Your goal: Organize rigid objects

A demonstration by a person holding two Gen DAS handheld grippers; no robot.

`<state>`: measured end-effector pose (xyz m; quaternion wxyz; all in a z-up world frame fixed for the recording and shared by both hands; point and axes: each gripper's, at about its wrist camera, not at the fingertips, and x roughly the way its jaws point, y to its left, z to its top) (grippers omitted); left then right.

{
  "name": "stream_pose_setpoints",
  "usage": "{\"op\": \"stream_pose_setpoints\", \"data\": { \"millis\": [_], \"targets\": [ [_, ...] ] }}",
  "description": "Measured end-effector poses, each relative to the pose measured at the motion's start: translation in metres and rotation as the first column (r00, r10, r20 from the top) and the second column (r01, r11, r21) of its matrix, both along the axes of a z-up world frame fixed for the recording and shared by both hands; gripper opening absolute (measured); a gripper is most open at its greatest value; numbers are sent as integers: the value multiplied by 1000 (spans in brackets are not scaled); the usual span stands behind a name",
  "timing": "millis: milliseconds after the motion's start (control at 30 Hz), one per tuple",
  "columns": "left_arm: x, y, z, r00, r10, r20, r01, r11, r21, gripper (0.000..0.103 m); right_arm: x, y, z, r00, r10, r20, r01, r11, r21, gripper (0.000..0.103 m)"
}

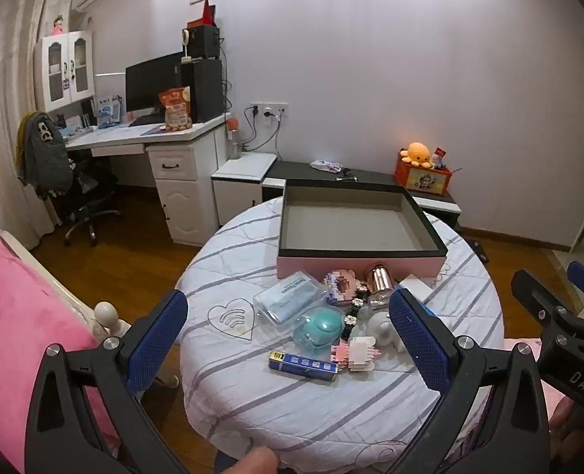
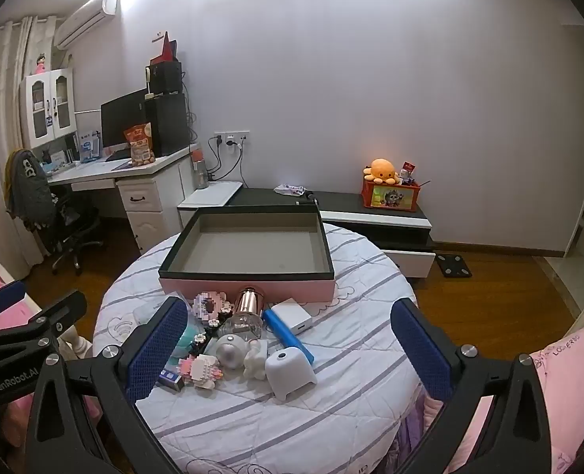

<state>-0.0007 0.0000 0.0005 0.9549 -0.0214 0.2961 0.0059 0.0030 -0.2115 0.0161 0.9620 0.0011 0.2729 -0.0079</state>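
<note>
Pink box point(image 2: 248, 290) – black rim; white tablecloth point(image 2: 292, 414) – grey stripes.

Both views are moderately dim indoor shots lit from overhead: a ceiling light blows out to white glare along the top edge. The wall point(image 2: 370, 79) fades grey toward the sides. Fisheye distortion bends the room and blackens the corners. Focus is fairly sharp, shadows soft.

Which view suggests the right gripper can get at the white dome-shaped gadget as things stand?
Probably yes, in the right wrist view: the right gripper is open, the white dome gadget stands between its fingers at the pile's near edge, nothing in front.
</note>
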Motion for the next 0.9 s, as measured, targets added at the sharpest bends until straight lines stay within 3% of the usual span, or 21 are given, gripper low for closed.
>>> {"op": "stream_pose_setpoints", "data": {
  "millis": [467,900],
  "targets": [
    [-18,2,15,990,99,100,-104,993,49,103,0,2,4,1000,3,20,-3,1000,5,103],
    [-23,1,13,991,95,93,-100,994,45,103,-6,3,5,1000,13,27,-14,1000,17,103]
  ]
}}
